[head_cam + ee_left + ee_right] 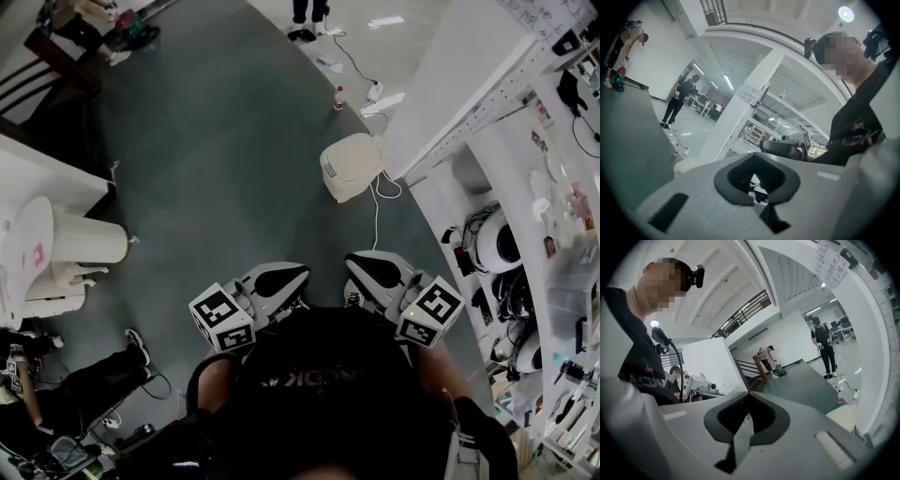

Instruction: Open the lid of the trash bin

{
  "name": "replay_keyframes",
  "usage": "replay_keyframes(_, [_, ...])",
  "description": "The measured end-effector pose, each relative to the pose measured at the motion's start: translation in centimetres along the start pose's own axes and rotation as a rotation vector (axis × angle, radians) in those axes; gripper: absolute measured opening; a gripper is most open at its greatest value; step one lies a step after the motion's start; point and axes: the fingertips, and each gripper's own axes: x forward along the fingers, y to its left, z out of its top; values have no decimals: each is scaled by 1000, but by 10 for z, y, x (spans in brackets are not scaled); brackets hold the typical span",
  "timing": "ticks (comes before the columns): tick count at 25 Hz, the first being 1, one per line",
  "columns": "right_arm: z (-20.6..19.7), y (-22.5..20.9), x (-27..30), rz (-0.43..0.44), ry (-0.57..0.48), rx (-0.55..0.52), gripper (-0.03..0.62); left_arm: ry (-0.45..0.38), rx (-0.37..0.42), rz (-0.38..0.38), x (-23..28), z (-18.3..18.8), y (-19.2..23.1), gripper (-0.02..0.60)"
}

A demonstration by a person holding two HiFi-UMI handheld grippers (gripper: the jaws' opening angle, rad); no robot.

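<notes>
A cream trash bin (351,166) stands on the grey floor beside a white pillar, with its lid down. It also shows as a pale shape at the lower left of the left gripper view (687,164) and at the lower right of the right gripper view (844,417). My left gripper (292,276) and right gripper (359,265) are held side by side close to my body, well short of the bin. Both point toward it. Each gripper's jaws meet at the tips, left (757,176) and right (748,411), with nothing between them.
The white pillar (469,84) and crowded shelves (553,281) run along the right. A white cable (376,202) trails from the bin, with a bottle (338,97) beyond it. A white ribbed cylinder (89,239) and a seated person's legs (94,375) are on the left.
</notes>
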Motion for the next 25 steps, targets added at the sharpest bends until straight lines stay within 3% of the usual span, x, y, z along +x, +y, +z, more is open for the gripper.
replay_keyframes(14, [-7,34,60,-58,-23,18,8,6,-37,-48,-69,3,29,2])
replay_keyframes(25, [-13,24,47,-144,-55,53,8,42,-85,-102,-61,-9,36,2])
